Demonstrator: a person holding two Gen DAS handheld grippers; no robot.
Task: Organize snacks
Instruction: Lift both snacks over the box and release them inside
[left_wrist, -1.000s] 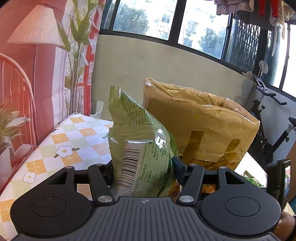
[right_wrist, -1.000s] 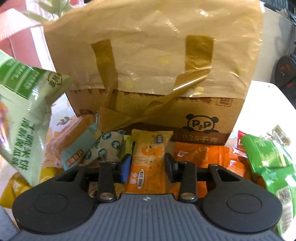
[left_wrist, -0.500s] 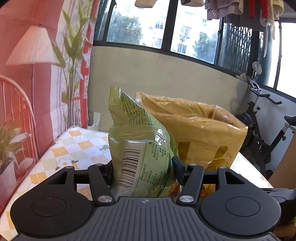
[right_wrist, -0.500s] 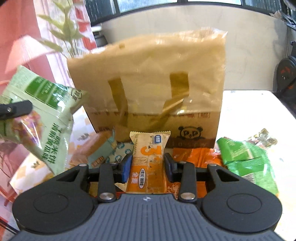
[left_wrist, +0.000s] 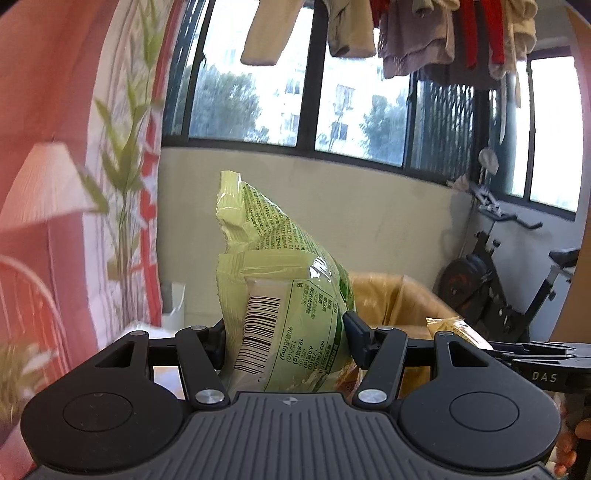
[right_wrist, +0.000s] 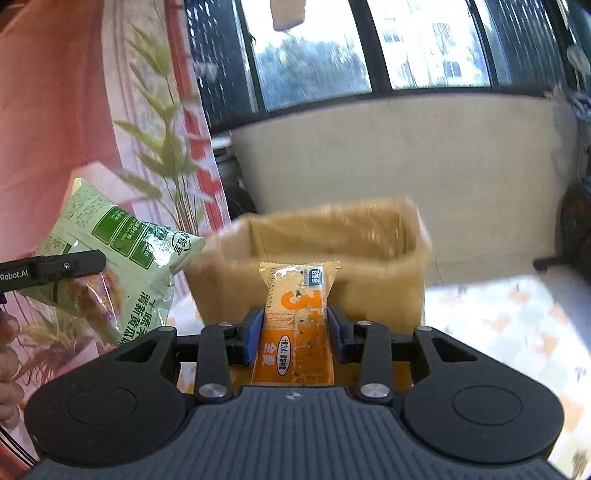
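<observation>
green bag (left_wrist: 284, 295), orange bar (right_wrist: 295, 325), both upright

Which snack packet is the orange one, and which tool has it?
The small orange packet with the big "3" on it, pinched upright in the right tool. The other packet, the puffy green bag in the left tool, is much larger.

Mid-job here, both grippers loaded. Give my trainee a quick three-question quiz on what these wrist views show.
1. True or false: the left gripper is shut on the green snack bag.
2. What does the right gripper hold? A) a green packet B) the orange snack bar C) nothing
3. Fill in: the brown paper bag beyond both grippers has its top ____.

Key: 1 true; 2 B; 3 open
</observation>
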